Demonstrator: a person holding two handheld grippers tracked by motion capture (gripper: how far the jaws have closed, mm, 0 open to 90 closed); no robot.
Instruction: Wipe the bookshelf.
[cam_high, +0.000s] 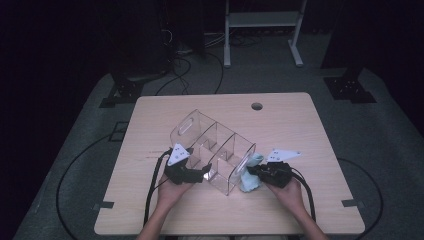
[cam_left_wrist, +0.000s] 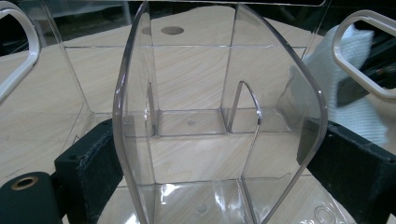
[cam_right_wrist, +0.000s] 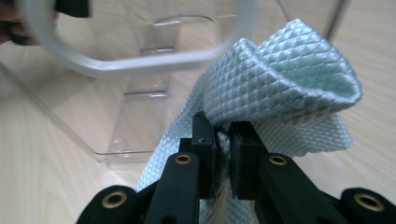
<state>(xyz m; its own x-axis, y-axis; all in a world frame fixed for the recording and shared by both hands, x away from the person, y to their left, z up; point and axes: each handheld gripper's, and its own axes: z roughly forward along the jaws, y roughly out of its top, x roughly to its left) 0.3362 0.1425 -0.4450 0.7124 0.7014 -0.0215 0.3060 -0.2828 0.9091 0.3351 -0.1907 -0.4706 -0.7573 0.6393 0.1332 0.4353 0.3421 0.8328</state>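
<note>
While left gripper (cam_high: 204, 172) clamps clear organizer (cam_high: 212, 145) wall, right gripper (cam_high: 251, 171) pinches pale blue cloth (cam_high: 250, 181) against its end, wooden table (cam_high: 300, 125)

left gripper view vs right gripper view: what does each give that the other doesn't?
Left gripper view alone: the left gripper's pads clamped on a curved wall of the clear organizer, its inner dividers, and the table's cable hole. Right gripper view alone: the right gripper pinching the light blue cloth, with its waffle weave. Both: organizer, its white-rimmed handle cutout, cloth, wooden tabletop.
</note>
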